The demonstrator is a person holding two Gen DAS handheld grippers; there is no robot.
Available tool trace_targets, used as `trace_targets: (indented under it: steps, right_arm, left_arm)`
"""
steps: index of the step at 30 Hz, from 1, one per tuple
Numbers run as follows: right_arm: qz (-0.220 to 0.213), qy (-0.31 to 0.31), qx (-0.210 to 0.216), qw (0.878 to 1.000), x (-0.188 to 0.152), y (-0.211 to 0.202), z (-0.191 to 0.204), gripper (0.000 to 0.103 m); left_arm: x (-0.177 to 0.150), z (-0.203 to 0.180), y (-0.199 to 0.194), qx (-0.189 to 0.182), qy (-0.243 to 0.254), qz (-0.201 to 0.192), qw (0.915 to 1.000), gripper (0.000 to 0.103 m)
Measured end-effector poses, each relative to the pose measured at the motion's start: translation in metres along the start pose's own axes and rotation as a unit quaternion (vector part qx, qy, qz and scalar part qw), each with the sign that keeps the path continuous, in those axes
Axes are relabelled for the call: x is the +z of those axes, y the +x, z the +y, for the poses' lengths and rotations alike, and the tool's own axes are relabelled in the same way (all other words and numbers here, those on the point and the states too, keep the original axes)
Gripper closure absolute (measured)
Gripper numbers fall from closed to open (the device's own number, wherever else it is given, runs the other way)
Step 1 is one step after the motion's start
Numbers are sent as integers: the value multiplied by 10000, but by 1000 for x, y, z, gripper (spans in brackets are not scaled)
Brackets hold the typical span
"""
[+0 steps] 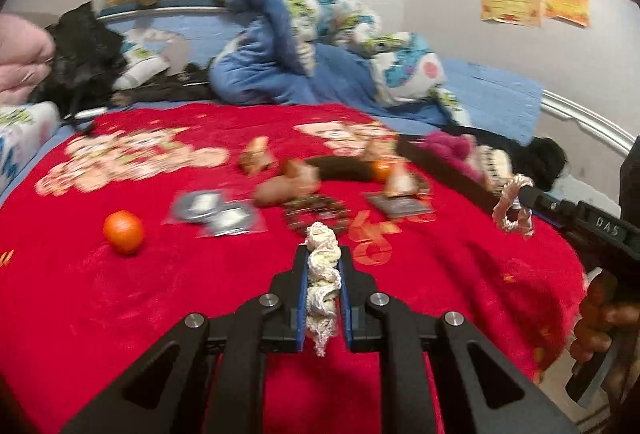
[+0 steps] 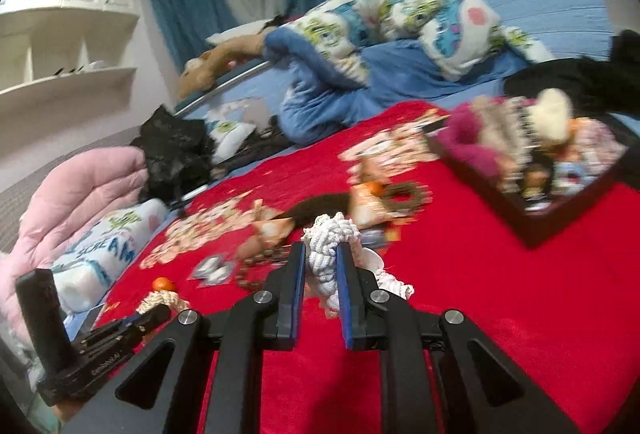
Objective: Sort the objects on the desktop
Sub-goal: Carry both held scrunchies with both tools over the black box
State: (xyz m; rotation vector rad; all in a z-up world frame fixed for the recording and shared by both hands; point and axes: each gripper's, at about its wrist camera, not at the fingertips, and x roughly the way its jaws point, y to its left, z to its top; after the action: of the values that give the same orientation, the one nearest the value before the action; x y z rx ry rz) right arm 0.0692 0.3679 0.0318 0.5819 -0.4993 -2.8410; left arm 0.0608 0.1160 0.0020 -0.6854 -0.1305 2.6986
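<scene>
"DAS" stands in pale letters on the black body of the right gripper [image 1: 520, 200]. "SCREAM" is printed in blue on the white pillow [image 2: 108, 254] beside the red blanket [image 2: 500, 294].

Your left gripper [image 1: 323, 266]: fingers nearly together, pinching cream scrunchie [image 1: 322, 288] lengthwise between blue pads [image 1: 303, 298], raised above bedspread. Your right gripper [image 2: 320, 266]: same deal, clamped on white scrunchie [image 2: 326, 254], tips forward. In left view, your right hand [image 1: 600, 326] wraps handle at far right edge, arm angled inward.
</scene>
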Motion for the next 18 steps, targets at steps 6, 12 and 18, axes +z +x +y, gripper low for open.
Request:
trace_targets:
  steps: [6, 12, 18]
  right_arm:
    - [-227, 164, -581, 9979, 5, -50, -44, 87]
    - [-424, 365, -1050, 9929, 3, -101, -89, 87]
    - [-467, 534, -1222, 9900, 2, -131, -120, 87]
  left_arm:
    - [10, -63, 10, -619, 260, -10, 9977, 89]
    - [11, -124, 16, -1180, 499, 64, 9917, 89]
    - [11, -169, 25, -1507, 691, 156, 9860, 89]
